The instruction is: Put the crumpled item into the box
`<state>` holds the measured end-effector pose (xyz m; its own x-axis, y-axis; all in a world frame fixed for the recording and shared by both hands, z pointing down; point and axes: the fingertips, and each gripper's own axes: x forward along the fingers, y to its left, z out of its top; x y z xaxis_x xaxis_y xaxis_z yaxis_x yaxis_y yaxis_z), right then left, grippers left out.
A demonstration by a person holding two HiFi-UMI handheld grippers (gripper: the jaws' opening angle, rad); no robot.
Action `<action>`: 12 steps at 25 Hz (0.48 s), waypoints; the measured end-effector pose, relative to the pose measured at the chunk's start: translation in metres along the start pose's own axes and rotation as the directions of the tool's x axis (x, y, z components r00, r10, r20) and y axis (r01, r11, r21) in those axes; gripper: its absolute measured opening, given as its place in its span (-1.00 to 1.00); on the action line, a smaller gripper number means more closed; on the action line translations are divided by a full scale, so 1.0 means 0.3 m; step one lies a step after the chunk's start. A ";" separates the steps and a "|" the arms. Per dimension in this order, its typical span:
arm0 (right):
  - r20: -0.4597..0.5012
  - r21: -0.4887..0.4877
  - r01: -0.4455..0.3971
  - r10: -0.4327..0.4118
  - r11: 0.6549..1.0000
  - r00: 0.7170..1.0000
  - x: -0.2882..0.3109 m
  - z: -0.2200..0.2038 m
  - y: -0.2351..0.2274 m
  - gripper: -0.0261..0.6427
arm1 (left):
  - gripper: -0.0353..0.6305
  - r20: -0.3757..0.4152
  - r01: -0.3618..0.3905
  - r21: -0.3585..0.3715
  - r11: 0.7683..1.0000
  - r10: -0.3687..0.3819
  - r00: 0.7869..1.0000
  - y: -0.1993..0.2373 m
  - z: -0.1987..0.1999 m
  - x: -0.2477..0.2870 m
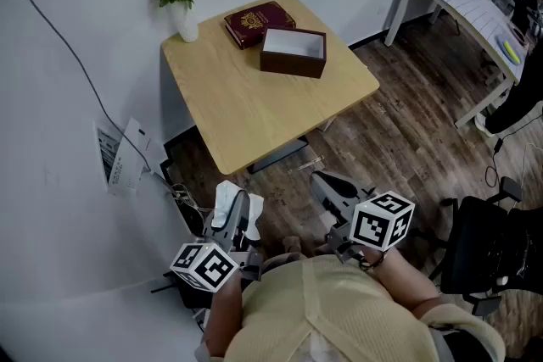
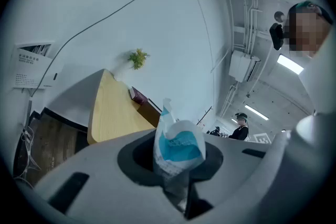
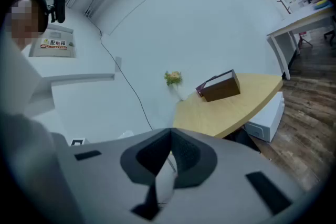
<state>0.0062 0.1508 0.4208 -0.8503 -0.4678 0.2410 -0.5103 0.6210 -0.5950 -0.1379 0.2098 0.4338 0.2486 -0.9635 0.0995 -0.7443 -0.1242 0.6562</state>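
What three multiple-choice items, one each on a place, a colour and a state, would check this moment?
1. Where does the open box stand?
A. on the wooden table
B. on a metal cart
C. inside a sink
2. What colours does the crumpled item show?
A. red and yellow
B. white and blue
C. all black
3. What state is the left gripper in?
A. open and empty
B. resting on the table
C. shut on the crumpled item
Answers: 1 A, the head view shows the box on the tabletop; 2 B, both colours show in the left gripper view; 3 C, its fingers pinch the item, well short of the table.
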 end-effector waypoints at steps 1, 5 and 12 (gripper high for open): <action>0.001 -0.002 0.001 -0.001 1.000 1.000 0.003 0.003 0.001 -0.84 | -0.69 0.001 0.002 0.001 1.000 -0.002 1.000 0.001 0.004 0.001; 0.000 -0.007 0.001 -0.001 1.000 1.000 0.011 0.007 0.005 -0.84 | -0.69 0.001 0.006 0.000 1.000 -0.006 1.000 0.004 0.011 0.006; 0.009 -0.001 0.022 -0.022 1.000 1.000 0.020 0.009 -0.003 -0.84 | -0.69 -0.011 0.023 0.003 1.000 -0.023 1.000 0.010 0.012 0.014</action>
<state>0.0020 0.1457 0.4207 -0.8375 -0.4875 0.2470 -0.5293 0.6111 -0.5886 -0.1412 0.2045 0.4334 0.2724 -0.9578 0.0922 -0.7400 -0.1473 0.6563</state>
